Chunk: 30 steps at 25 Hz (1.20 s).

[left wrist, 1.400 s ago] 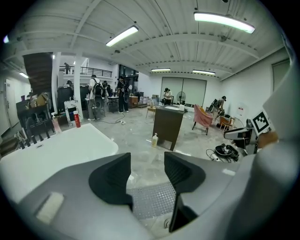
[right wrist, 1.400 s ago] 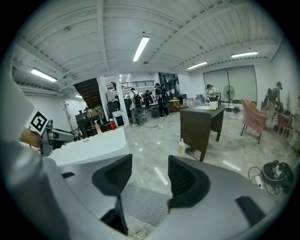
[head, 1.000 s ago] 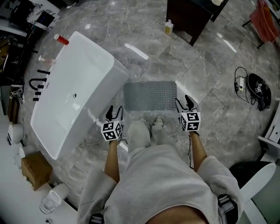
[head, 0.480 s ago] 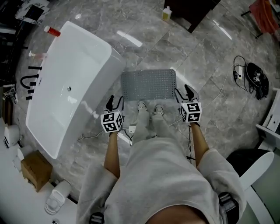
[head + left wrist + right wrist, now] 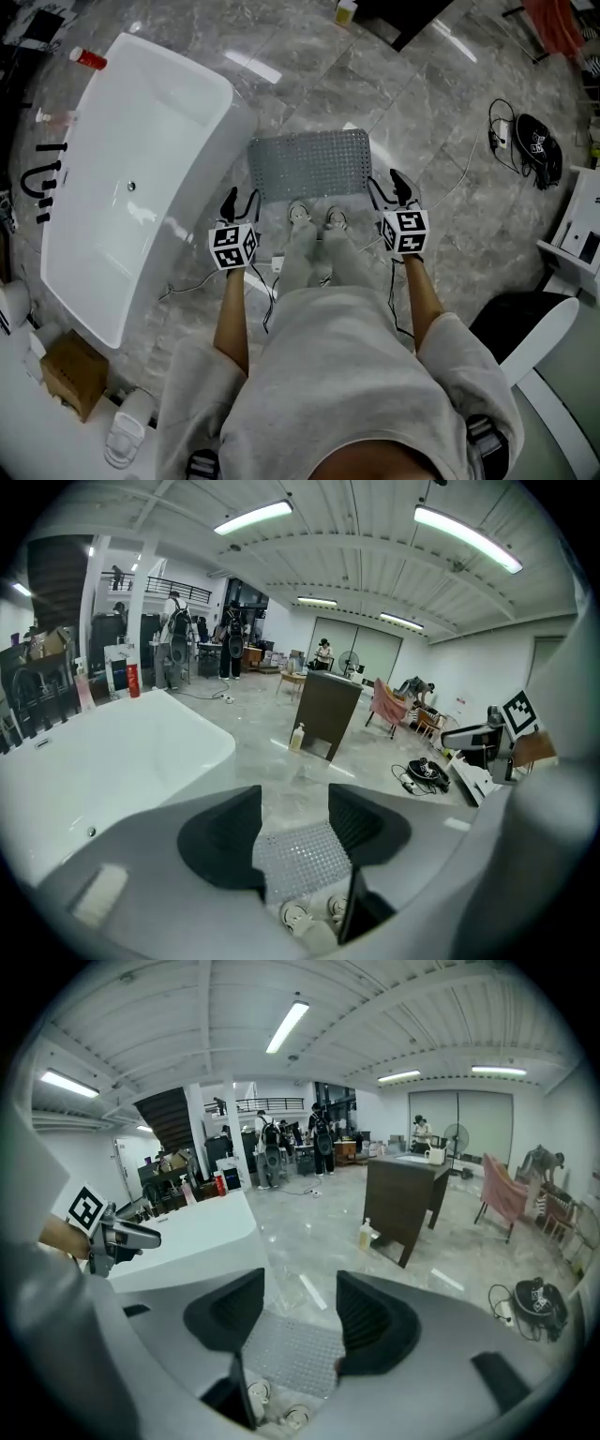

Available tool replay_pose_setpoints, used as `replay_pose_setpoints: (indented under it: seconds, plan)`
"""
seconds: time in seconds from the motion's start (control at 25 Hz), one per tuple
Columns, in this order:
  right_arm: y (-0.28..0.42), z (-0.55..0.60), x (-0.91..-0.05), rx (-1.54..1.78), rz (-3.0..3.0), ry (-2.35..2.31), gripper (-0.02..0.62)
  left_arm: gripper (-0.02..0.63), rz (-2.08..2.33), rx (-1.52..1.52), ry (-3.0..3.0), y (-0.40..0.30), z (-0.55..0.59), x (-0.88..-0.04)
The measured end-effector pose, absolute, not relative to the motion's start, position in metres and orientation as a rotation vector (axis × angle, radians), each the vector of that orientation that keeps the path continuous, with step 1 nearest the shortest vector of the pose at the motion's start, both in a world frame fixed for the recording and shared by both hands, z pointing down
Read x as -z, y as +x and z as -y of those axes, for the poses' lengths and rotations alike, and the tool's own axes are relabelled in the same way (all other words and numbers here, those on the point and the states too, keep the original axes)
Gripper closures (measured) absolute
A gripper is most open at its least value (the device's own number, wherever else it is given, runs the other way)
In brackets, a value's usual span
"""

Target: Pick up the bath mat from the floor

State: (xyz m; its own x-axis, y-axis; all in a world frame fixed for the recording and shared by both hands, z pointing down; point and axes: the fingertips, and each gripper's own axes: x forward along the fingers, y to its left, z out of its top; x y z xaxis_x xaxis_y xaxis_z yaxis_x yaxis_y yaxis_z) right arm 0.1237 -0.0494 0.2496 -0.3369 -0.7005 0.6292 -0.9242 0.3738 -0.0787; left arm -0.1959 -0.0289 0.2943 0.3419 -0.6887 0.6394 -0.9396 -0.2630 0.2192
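Observation:
A grey studded bath mat point(image 5: 309, 165) lies flat on the marble floor beside the white bathtub point(image 5: 122, 178), just ahead of the person's shoes point(image 5: 314, 217). My left gripper point(image 5: 240, 202) hovers open near the mat's near left corner, nothing between its jaws. My right gripper point(image 5: 386, 187) is open too, near the mat's near right corner. In the left gripper view the mat point(image 5: 302, 860) shows through the gap of the left gripper point(image 5: 294, 832); in the right gripper view the mat point(image 5: 291, 1352) shows below the right gripper point(image 5: 300, 1321).
A dark cabinet point(image 5: 403, 1194) with a soap bottle point(image 5: 346, 12) at its foot stands beyond the mat. Cables and a black bag point(image 5: 537, 141) lie on the floor at right. A red can point(image 5: 87, 58) sits on the tub's far rim. A cardboard box point(image 5: 67, 373) sits near left.
Both grippers moved forward toward the mat's near corners and a little lower. The person stepped closer, so the mat and tub sit nearer in the head view.

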Motion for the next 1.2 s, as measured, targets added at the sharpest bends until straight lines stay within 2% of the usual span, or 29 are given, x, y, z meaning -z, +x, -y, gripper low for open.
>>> replay_pose_setpoints:
  seconds: [1.2]
  plan:
    - [0.154, 0.060, -0.404, -0.685, 2.094, 1.258, 0.344, 0.368, 1.480, -0.623, 1.884, -0.188, 0.027, -0.430]
